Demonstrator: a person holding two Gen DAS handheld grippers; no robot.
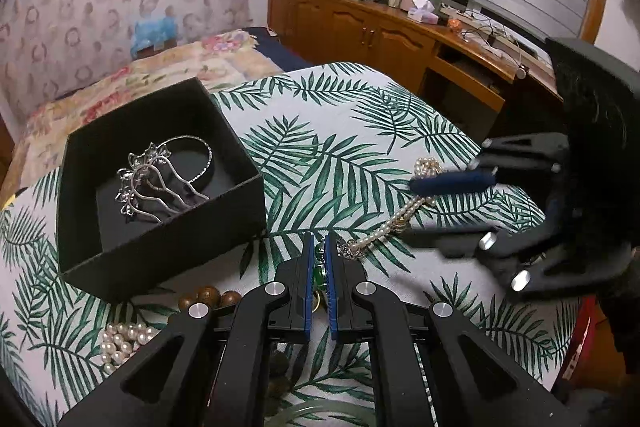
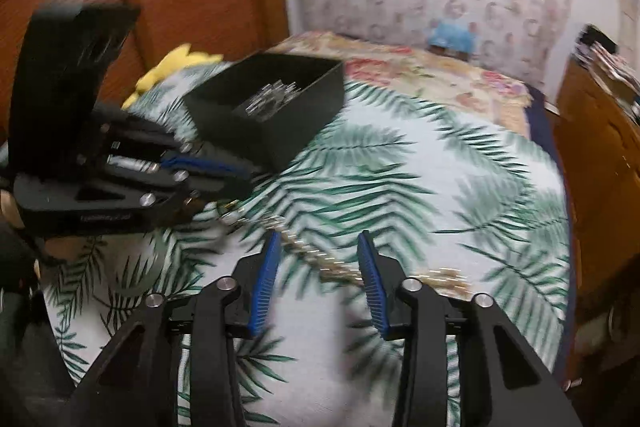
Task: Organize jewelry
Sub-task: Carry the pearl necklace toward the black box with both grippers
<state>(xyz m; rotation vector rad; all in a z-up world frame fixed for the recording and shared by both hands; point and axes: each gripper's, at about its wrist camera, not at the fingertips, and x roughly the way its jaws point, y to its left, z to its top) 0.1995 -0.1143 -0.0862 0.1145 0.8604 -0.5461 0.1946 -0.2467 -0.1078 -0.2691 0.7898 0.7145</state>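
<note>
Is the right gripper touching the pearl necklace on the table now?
Cannot tell. In the left wrist view the right gripper straddles the pearl necklace, its fingers wide apart, but blur hides any contact.

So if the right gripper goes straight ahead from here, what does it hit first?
Probably the pearl necklace: it lies on the leaf-print cloth between the open right gripper fingers. The view is blurred, so depth is unsure.

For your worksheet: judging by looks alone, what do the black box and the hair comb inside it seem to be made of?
Black box: probably matte cardboard; dull, flat walls with crisp edges. Hair comb: looks like polished silver-toned metal; bright glints along its wavy prongs and flower ornaments.
</note>
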